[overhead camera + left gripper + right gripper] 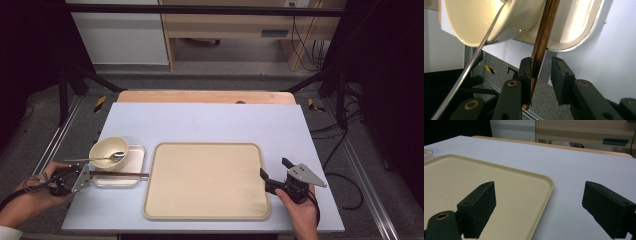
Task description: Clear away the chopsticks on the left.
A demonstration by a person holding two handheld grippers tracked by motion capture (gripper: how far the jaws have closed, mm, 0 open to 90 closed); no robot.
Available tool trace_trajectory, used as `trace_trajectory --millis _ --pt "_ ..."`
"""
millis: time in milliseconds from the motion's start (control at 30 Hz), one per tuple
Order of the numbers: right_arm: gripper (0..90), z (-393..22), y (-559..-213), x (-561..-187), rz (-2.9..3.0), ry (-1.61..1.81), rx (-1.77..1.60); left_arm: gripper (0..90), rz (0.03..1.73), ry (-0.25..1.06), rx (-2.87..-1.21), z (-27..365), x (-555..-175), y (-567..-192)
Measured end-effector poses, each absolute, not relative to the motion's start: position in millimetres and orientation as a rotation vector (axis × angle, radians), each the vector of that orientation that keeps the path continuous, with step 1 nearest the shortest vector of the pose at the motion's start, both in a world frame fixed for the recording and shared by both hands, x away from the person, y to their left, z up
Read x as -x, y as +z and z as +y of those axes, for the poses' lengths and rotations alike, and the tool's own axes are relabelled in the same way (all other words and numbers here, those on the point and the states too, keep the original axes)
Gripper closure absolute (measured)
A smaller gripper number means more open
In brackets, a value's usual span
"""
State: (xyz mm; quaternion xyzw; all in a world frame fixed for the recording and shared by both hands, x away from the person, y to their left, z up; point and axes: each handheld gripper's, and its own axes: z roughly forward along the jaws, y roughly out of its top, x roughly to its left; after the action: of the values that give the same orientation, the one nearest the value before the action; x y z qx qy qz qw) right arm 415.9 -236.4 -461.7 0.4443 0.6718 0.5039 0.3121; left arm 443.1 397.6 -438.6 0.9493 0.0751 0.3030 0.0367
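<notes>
A pair of dark wooden chopsticks [120, 174] lies across a small cream rectangular plate [131, 165], its tip reaching toward the big tray. A cream bowl [109, 149] stands on that plate with a metal spoon [95, 159] resting in it, handle pointing left. My left gripper [92, 175] sits at the near end of the chopsticks [544, 37]; in the left gripper view my left gripper [541, 75] has the sticks against one jaw, with a gap to the other. My right gripper [274, 167] stands wide open over the right rim of the tray [207, 181], holding nothing.
The bowl [474, 22] and the spoon handle [469, 70] hang close in front of the left jaws. In the right gripper view the tray [474, 175] is bare, with my right gripper [544, 205] astride its edge. White tabletop [210, 122] lies beyond the tray; the table edge is near both hands.
</notes>
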Motion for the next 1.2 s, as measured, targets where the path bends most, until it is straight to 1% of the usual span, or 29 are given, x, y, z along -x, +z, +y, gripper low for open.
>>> trace_trajectory --millis 500,667,867,967,1200 --pt "12.0 -236.1 -461.9 -416.0 1.775 1.329 -1.176 70.3 0.216 0.885 -2.940 397.1 -441.8 -440.2" --pt "12.0 -235.6 -462.0 -415.9 1.780 1.327 -1.175 70.3 0.211 0.871 -2.972 397.9 -444.8 -444.7" --pt "12.1 -236.2 -461.9 -415.8 1.775 1.329 -1.180 71.8 0.184 0.886 -2.979 396.0 -444.5 -445.6" --pt "12.1 -236.0 -461.8 -415.8 1.777 1.330 -1.179 72.9 0.176 0.890 -2.980 395.6 -444.4 -445.8" --pt "12.1 -236.4 -461.8 -415.8 1.775 1.329 -1.179 82.8 0.140 0.899 -2.980 396.3 -442.5 -446.6"
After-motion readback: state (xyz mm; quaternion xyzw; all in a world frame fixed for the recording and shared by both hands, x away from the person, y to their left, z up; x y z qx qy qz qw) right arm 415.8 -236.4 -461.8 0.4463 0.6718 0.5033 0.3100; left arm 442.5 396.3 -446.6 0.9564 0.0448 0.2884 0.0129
